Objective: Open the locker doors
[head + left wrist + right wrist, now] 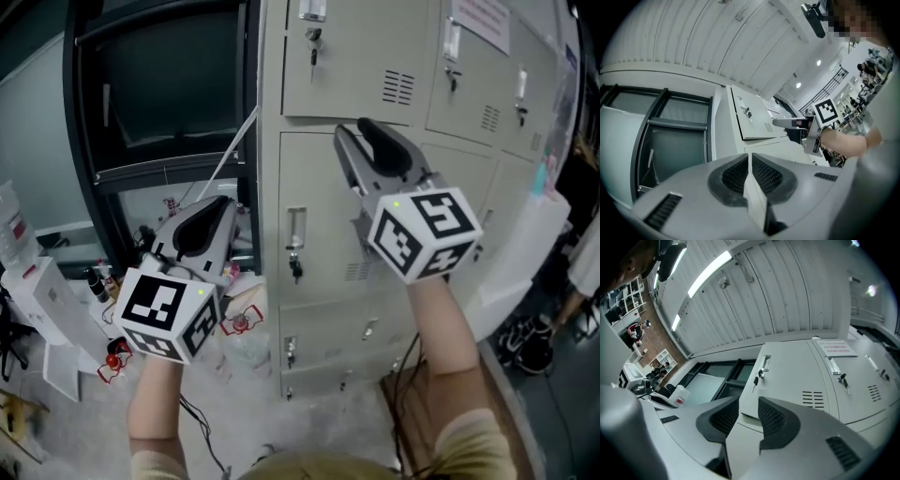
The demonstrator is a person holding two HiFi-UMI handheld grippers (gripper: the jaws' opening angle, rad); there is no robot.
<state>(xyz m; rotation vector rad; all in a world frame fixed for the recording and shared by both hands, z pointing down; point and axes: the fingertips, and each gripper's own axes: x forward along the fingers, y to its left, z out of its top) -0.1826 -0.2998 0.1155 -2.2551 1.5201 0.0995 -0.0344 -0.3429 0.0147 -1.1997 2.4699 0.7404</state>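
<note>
A bank of beige lockers [394,216] stands in front of me. The upper-left door [352,56] has a key [314,42] in its lock, and its lower edge looks slightly ajar. The door below [323,197] carries a recessed handle [295,228] and a key [295,267]. My right gripper [352,127] is open and empty, its tips just under that upper door's bottom edge. In the right gripper view [747,404] the same door [787,376] shows past the jaws. My left gripper [228,202] is shut and empty, low to the left of the lockers [750,157].
A dark metal-framed rack [159,94] stands left of the lockers. White boxes [42,291], red-trimmed clutter [117,356] and cables lie on the floor at left. A pale panel [520,253] leans at right, with a person's shoes [534,342] beside it.
</note>
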